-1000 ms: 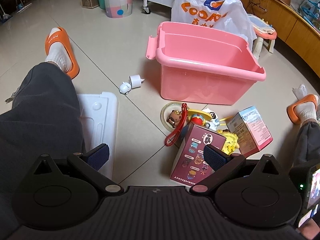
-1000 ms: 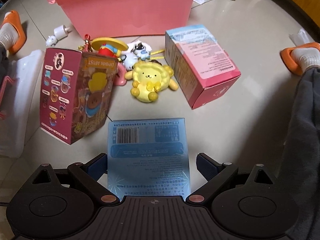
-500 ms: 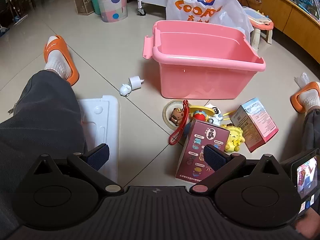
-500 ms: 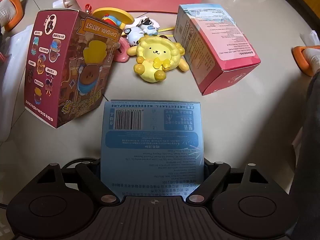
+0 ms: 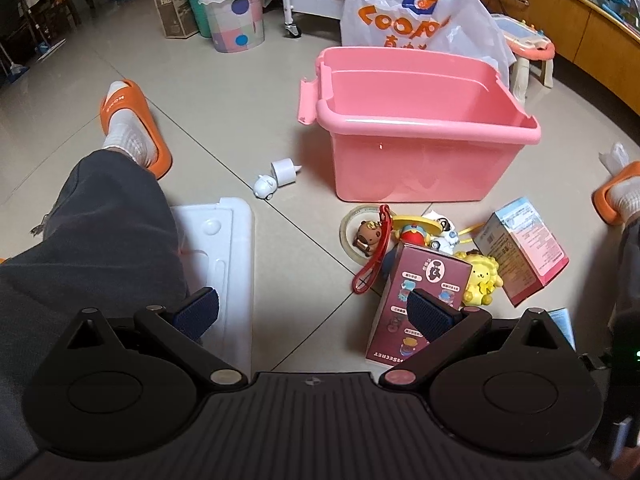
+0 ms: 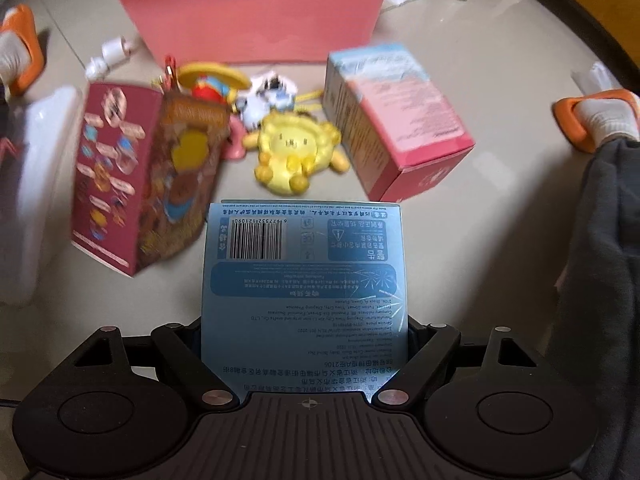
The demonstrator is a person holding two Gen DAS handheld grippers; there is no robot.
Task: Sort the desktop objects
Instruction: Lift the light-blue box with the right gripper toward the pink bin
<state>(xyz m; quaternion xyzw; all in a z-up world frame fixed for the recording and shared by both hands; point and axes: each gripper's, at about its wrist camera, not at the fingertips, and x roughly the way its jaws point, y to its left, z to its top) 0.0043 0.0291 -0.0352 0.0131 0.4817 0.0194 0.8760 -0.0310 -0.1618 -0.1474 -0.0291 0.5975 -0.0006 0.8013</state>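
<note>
Here, near to far, with risks first and then containers.

Right gripper [image 6: 306, 344]: at the bottom of the right wrist view, its jaws have just been closing and now grip the blue box [image 6: 304, 276] by its two side faces, set wide to span it. The box fills the centre of the frame and looks raised off the floor.

Left gripper [image 5: 312, 312]: at the bottom of the left wrist view, jaws wide apart and holding nothing, hovering over bare floor.

Risk, slip: the blue box is held only at its near end, so I judge it could tilt or slide out if swung quickly; the blurred surroundings hint that the hand is moving.

Risk, collision: the maroon box [image 6: 132, 184] stands upright just left of the blue box and could be tipped over by a sideways carry.

Risk, drop short: the bin wall rises beyond the toys, so a low carry could catch its rim.

Middle of the frame: a yellow plush toy [image 6: 296, 156] lies on the floor, with a pink-and-blue box [image 6: 396, 120] lying just to its right and a heap of small figures and a keychain behind it.

White lid [image 5: 218, 256]: flat on the floor at lower left, partly under the person's trouser leg.

Pink bin [image 5: 420, 128]: upper centre, open, standing beyond the toys. What shows of its inside is bare; the near floor of it is hidden by its wall.

Far background: a patterned bucket [image 5: 234, 16] at upper left; its contents cannot be seen.
</note>
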